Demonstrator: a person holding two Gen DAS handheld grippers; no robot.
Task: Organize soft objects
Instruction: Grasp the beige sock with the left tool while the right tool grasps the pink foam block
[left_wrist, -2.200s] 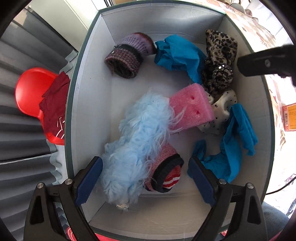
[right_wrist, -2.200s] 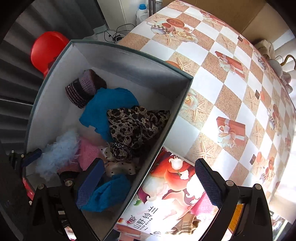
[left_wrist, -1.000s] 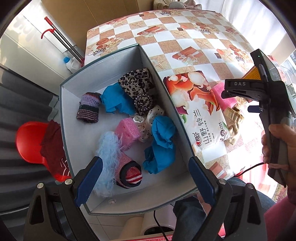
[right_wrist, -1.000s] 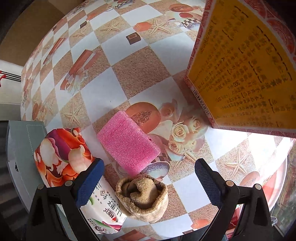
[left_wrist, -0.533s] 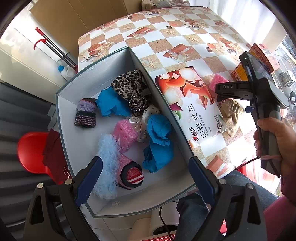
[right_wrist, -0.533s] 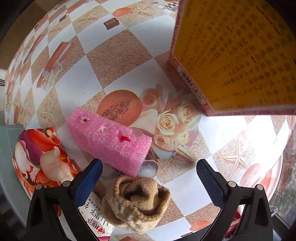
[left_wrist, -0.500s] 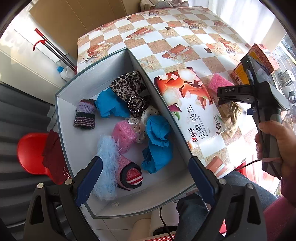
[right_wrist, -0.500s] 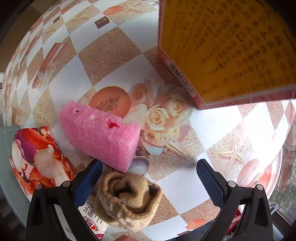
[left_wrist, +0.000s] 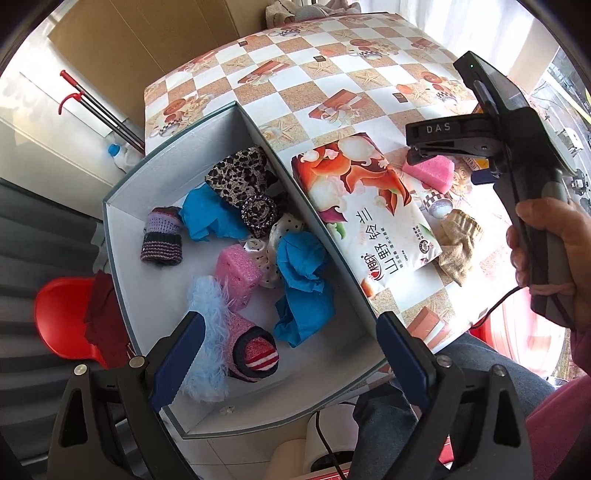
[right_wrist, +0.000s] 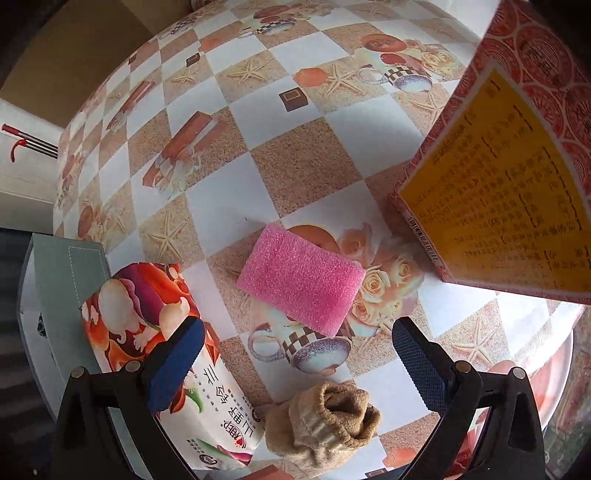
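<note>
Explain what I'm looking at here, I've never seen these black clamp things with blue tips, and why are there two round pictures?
Those are two hand-held grippers, each with a wide-angle camera looking along its fingers, so each round picture is one gripper's own view.

The left gripper hangs open over a grey box. In the box lie soft things: blue cloths, a pink foam block, a fluffy light-blue piece, rolled socks and a leopard-print cloth. This view also shows the person's hand holding the other gripper.

The right gripper is open too, holding nothing, above a checkered table. Ahead of it lies a pink sponge; nearer is a rolled tan sock. A printed tissue pack lies beside the box, and a red and yellow carton stands at the right.
</note>
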